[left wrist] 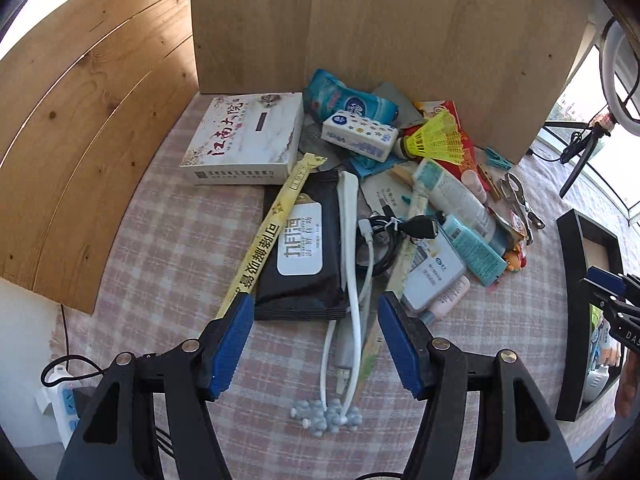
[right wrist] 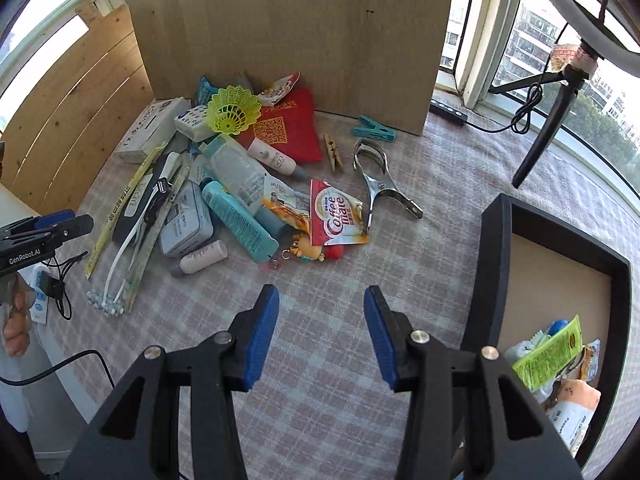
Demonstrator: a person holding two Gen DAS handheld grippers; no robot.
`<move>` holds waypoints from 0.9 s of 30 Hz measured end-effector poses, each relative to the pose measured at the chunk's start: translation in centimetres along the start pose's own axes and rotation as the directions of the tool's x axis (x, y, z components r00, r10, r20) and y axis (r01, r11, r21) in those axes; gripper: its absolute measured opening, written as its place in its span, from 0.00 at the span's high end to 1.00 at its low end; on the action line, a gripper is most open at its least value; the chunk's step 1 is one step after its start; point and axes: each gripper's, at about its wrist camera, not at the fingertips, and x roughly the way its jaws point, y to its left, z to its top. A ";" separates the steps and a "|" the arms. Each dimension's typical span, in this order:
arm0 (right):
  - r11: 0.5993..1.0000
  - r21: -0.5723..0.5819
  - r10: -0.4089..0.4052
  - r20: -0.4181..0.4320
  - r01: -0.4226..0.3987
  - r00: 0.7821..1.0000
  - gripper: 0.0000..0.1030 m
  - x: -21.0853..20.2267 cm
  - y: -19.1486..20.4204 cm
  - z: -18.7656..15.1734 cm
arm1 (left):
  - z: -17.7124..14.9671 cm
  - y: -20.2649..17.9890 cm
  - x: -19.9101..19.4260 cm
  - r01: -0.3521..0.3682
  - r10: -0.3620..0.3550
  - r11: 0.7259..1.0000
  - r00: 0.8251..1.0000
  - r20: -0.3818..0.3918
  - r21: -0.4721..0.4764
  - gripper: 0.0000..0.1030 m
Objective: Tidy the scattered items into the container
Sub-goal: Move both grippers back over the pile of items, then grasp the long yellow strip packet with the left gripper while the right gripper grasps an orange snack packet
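Observation:
A pile of small items lies on the checked tablecloth: a black wipes pack [left wrist: 300, 252], a white cable [left wrist: 352, 280], a long yellow sachet [left wrist: 268, 236], a marbled box [left wrist: 248, 140], teal tubes [right wrist: 238, 220], a yellow shuttlecock [right wrist: 234, 110], a Coffee-mate sachet [right wrist: 334, 216] and a metal clamp [right wrist: 380, 184]. My left gripper [left wrist: 316, 312] is open and empty, its jaws on either side of the wipes pack's near end and the cable. My right gripper [right wrist: 320, 304] is open and empty above bare cloth, short of the pile. The black container [right wrist: 496, 264] stands to its right and holds several packets [right wrist: 548, 352].
A wooden board [right wrist: 288, 32] stands upright behind the pile, with slatted wood panels [left wrist: 80, 128] on the left. A ring-light stand [right wrist: 544, 128] stands at the back right by the window. A teal peg [right wrist: 374, 128] and a wooden peg [right wrist: 333, 152] lie near the board.

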 end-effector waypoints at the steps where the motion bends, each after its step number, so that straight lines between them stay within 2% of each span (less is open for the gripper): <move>1: 1.000 -0.018 0.006 -0.003 -0.006 1.000 0.58 0.4 0.4 0.5 | 0.2 0.6 0.4 0.000 0.000 1.000 1.000 -0.009 -0.003 0.40; 6: 0.997 -0.080 0.017 -0.049 -0.021 0.999 0.58 3.3 2.0 2.2 | 0.8 3.2 2.5 -0.006 0.006 1.000 0.999 -0.044 -0.012 0.40; 11: 0.995 -0.095 0.019 -0.074 -0.026 0.997 0.58 5.9 3.0 3.5 | 1.3 5.2 5.0 -0.027 0.023 0.999 0.996 -0.088 -0.040 0.40; 22: 0.988 -0.154 0.001 -0.112 -0.018 0.994 0.58 9.1 4.7 5.5 | 1.8 5.8 8.8 0.004 -0.010 0.999 0.988 -0.153 -0.041 0.40; 25: 0.986 -0.170 -0.016 -0.114 -0.003 0.993 0.58 9.9 4.8 5.9 | 1.6 6.4 9.7 0.017 -0.028 0.998 0.986 -0.166 -0.067 0.42; 27: 0.985 -0.172 -0.014 -0.122 -0.007 0.992 0.62 10.4 4.7 6.1 | 1.6 6.8 9.8 0.041 -0.055 0.995 0.986 -0.159 -0.090 0.46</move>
